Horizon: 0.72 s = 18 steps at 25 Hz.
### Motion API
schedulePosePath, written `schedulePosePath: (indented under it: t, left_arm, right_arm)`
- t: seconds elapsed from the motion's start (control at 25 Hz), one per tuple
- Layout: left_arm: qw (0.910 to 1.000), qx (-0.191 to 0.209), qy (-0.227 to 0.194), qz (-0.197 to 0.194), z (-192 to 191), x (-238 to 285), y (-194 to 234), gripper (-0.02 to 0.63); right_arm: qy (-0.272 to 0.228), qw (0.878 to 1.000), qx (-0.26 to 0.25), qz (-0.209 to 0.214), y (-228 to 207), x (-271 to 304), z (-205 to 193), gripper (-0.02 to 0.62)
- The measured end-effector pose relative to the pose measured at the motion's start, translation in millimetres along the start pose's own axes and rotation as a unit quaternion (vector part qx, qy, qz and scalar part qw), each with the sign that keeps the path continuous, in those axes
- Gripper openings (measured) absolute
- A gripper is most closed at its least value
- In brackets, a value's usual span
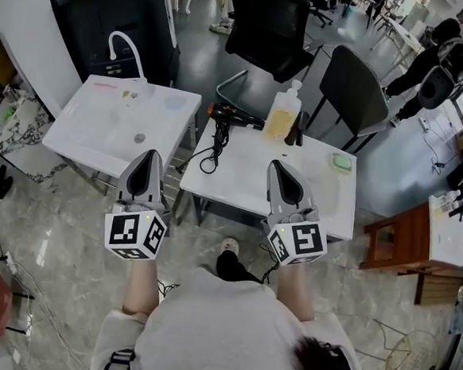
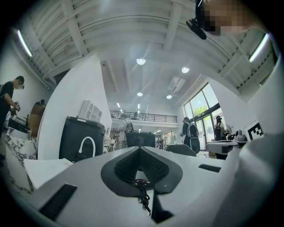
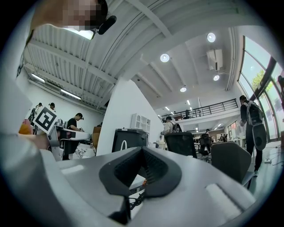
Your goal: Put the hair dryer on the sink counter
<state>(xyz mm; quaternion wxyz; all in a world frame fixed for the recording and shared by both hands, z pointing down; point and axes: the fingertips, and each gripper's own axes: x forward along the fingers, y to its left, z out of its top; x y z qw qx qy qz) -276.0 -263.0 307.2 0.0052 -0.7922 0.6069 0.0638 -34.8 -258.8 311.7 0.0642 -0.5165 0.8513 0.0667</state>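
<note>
both grippers are held about level, jaws closed tip to tip with nothing between them. the left gripper (image 1: 148, 156) is at the near right corner of the sink counter (image 1: 84, 129), and the right gripper (image 1: 278, 168) is over the white table (image 1: 240, 181). the hair dryer (image 1: 235, 117) lies at the table's far edge, just beside a bottle (image 1: 283, 112), with its cord (image 1: 213, 151) coiled toward the front. it is well apart from both grippers.

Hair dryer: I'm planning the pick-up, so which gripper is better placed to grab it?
Right, probably. The right gripper hovers over the white table where the hair dryer lies; the left gripper is over the sink counter instead. Both are shut.
</note>
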Motion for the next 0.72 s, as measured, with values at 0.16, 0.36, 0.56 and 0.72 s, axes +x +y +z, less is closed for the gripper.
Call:
schedulePosePath:
  t: [0.16,0.36,0.56,0.72]
  left_arm:
    - [0.9999,0.008,-0.009,-0.008,4,-2,-3,0.008]
    - [0.9999,0.001,-0.006,-0.010,4,-4,-3,0.008]
    - [1.0000,0.000,-0.005,-0.005,4,-4,3,0.008]
    - [1.0000,-0.002,-0.008,-0.004,4,-3,7,0.008]
  right_arm:
    - [-0.003,1.000,0.000,-0.004,0,-2,2,0.010]
    - [-0.002,1.000,0.000,-0.001,4,-1,4,0.009]
    - [-0.001,1.000,0.000,0.001,6,2,2,0.009]
    - [-0.001,1.000,-0.003,0.001,7,4,0,0.009]
